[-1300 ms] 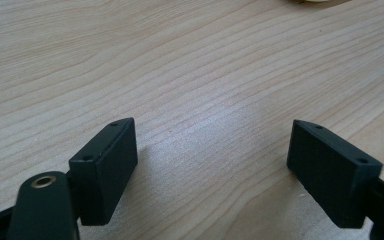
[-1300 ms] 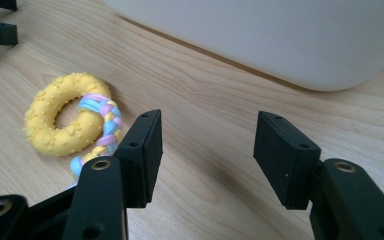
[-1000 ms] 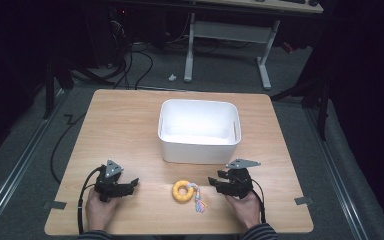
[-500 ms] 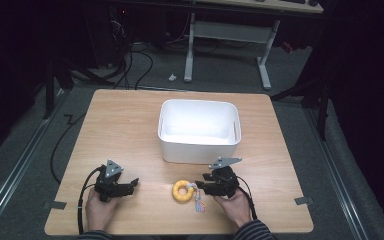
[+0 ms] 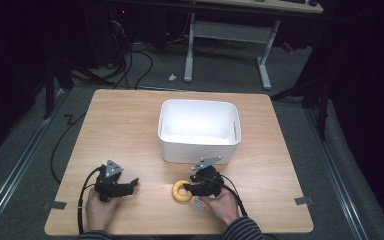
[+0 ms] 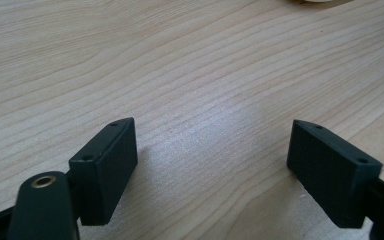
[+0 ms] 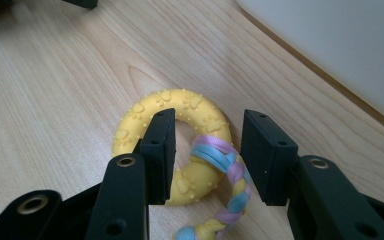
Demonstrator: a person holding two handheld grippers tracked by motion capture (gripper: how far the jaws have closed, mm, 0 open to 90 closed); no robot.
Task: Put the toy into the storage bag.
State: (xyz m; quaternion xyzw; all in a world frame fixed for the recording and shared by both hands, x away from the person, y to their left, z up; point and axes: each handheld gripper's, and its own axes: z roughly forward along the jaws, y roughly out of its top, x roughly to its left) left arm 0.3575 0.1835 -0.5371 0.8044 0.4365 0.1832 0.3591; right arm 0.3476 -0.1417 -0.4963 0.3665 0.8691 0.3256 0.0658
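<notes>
Right tongs [image 7: 207, 150]: my jaws are spread around one side of the ring, one jaw in its hole, one outside; not yet pinching.
Ring [image 7: 150, 112]: yellow, paw prints on it, flat on the table [image 5: 125, 120] under my right tongs.
Braid [image 7: 232, 172]: pastel, looped on the ring between my right jaws.
Left tongs [image 6: 212, 160]: spread wide over bare wood, well apart from the ring.
Bin [image 5: 200, 145]: white, just beyond my right tongs.

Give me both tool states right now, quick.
Left tool: open, nothing between its jaws, low over the table.
Right tool: open, jaws straddling one side of the yellow ring toy, not clamped yet.
</notes>
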